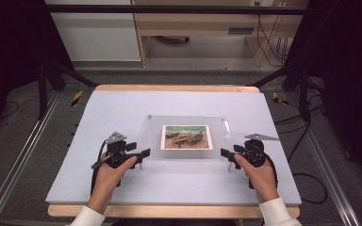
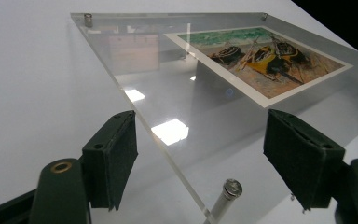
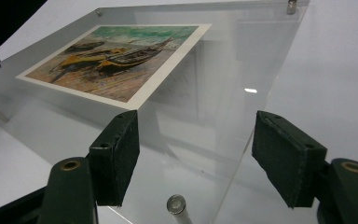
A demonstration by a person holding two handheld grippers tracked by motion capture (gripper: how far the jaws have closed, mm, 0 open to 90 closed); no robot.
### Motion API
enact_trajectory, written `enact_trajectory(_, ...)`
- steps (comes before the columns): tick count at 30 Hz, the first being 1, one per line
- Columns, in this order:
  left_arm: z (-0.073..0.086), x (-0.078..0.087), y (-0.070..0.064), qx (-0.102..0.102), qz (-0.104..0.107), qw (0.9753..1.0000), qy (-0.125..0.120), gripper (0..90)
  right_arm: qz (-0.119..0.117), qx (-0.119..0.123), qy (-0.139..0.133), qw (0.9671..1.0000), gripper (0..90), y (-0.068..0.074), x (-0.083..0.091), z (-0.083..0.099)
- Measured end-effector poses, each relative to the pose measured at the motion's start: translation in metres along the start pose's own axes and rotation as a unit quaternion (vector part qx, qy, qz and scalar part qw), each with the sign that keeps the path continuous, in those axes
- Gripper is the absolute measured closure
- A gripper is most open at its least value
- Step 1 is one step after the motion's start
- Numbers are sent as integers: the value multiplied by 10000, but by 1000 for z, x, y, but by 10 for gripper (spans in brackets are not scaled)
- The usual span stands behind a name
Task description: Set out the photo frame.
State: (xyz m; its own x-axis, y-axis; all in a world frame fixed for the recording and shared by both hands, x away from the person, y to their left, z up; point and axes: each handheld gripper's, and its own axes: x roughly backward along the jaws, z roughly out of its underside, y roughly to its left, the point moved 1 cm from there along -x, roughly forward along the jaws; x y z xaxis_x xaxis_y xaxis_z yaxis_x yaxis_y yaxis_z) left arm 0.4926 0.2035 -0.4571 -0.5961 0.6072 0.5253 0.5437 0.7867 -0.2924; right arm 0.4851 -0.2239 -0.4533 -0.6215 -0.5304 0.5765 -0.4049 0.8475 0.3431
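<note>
Right, your surface is the big pale sheet, and at its centre sits the clear acrylic frame, raised on short metal standoff posts at its corners. Sandwiched toward the middle of the frame is the boat print, lying flat and square to you.

Your left gripper is at the frame's 8 o'clock corner, jaws spread wide with the near edge of the plate running between them, not yet pinched. In the left gripper view the near-left post stands just below that edge. Your right gripper mirrors it at the 4 o'clock corner, jaws likewise parted either side of the plate edge, nothing clamped, with the near-right post between them.

So by my read you're at the approach step, lined up for a two-handed grasp. Next call: ease both grippers forward toward 12 o'clock so the pads overlap the acrylic, then close evenly. Stay clear of the posts and keep both sides level, or the plate may tilt.
</note>
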Motion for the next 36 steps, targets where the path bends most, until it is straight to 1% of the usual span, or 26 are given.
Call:
enact_trajectory(1,0,0,0,37,33,10000,6,254,-18,-52,18,10000,311,0,0,1)
enact_trajectory(2,0,-1,1,63,71,10000,22,254,-32,-43,23,10000,305,0,0,1)
enact_trajectory(5,0,-3,0,146,175,9997,30,255,-58,-115,32,9999,297,0,1,2)
enact_trajectory(8,1,-3,2,181,205,9996,50,253,-89,-165,25,9998,272,0,-1,2)
enact_trajectory(11,2,-2,3,304,264,9992,46,254,-92,-189,31,9998,266,0,-1,2)
enact_trajectory(17,3,-2,4,444,357,9983,117,243,-139,-238,34,9996,263,0,0,4)
enact_trajectory(19,3,-2,4,495,357,9981,109,245,-156,-268,35,9995,261,0,0,5)
enact_trajectory(24,4,-3,6,562,416,9975,118,238,-266,-402,76,9988,249,-2,1,6)
enact_trajectory(26,4,-4,7,610,455,9970,133,230,-288,-392,75,9988,241,-3,-1,5)
enact_trajectory(30,4,-6,8,704,529,9960,148,230,-278,-445,90,9986,238,-3,-3,5)
enact_trajectory(36,5,-7,7,725,584,9955,156,224,-281,-464,85,9985,237,-3,-3,5)
